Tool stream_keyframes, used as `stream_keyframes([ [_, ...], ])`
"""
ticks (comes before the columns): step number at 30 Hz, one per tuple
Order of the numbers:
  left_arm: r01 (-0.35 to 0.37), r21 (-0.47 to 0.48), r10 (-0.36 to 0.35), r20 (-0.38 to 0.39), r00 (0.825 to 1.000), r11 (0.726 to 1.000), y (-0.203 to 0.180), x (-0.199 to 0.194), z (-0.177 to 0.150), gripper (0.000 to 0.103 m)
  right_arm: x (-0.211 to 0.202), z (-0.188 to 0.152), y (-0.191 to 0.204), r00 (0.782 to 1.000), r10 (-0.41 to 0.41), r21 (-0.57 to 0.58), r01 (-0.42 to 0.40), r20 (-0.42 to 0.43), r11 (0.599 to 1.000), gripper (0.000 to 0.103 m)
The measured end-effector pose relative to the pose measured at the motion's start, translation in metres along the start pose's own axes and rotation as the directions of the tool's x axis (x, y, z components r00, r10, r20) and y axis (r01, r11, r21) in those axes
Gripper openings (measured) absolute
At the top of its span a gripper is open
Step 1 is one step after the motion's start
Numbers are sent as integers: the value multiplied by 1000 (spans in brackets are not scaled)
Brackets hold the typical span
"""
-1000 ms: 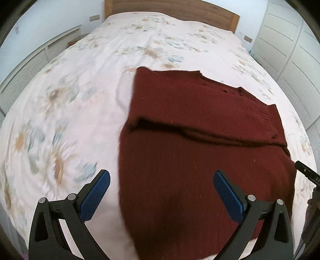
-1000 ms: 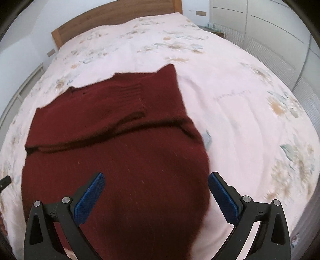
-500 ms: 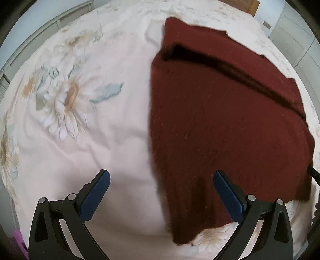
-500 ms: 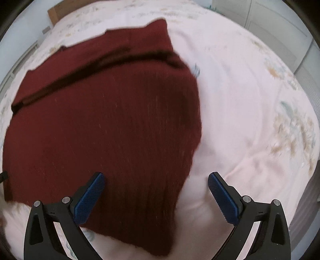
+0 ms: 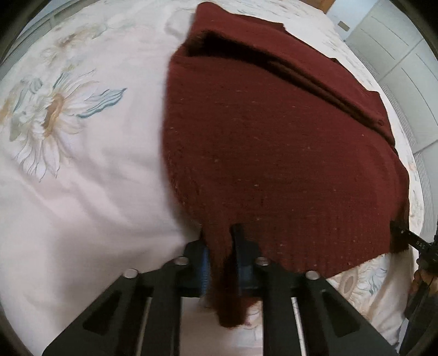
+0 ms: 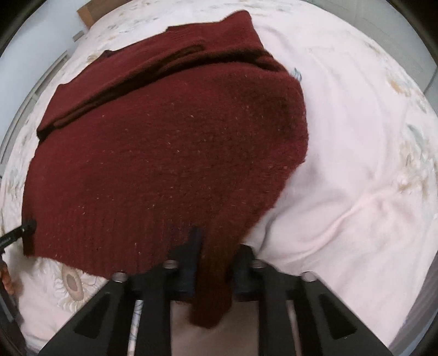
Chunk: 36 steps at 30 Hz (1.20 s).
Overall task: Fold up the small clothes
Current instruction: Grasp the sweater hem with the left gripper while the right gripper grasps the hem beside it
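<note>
A dark red knitted sweater (image 5: 273, 150) lies flat on the bed, its upper part folded across the far side. My left gripper (image 5: 219, 238) is closing its jaws on the near left corner of the hem, and cloth is pinched between the blue pads and hangs below them. In the right wrist view the same sweater (image 6: 164, 150) fills the middle. My right gripper (image 6: 217, 243) is closing its jaws on the near right hem corner, with cloth bunched between its fingers. Each view shows the other gripper's black finger (image 5: 402, 234) at the hem's far end.
The bed sheet (image 5: 82, 191) is pale pink with large daisy prints and soft creases. White wardrobe doors (image 5: 397, 54) stand at the right, and a wooden headboard (image 6: 87, 13) is at the far end. A hand (image 6: 6, 279) shows at the left edge.
Both grippers have dropped toward the near hem of the sweater and gone from wide open to shut on its two corners. The hem is now bunched between the pads.
</note>
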<state>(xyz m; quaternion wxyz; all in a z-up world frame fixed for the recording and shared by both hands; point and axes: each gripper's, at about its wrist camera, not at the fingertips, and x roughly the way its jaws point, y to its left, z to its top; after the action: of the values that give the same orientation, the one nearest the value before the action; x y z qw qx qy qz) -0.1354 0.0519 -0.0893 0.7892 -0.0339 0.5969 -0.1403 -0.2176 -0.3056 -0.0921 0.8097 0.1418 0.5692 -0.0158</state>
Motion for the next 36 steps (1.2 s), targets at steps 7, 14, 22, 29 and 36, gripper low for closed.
stream_keyframes([
  [7, 31, 47, -32, 23, 999, 998, -11, -27, 10, 8, -34, 18, -6, 996, 73, 10, -74, 53, 997, 12],
  [14, 56, 84, -62, 63, 996, 995, -27, -61, 35, 8, -58, 34, -19, 982, 154, 46, -160, 111, 986, 12],
  [22, 101, 78, -111, 129, 985, 992, -25, -95, 77, 8, -81, 78, -16, 955, 222, 49, -236, 198, 970, 12],
  [29, 83, 82, -98, 206, 974, 993, -26, -113, 133, 8, -101, 137, -9, 930, 221, 39, -243, 295, 969, 12],
  [36, 49, 39, -57, 247, 967, 998, -15, -111, 194, 8, -91, 205, -8, 928, 189, 58, -219, 321, 974, 11],
])
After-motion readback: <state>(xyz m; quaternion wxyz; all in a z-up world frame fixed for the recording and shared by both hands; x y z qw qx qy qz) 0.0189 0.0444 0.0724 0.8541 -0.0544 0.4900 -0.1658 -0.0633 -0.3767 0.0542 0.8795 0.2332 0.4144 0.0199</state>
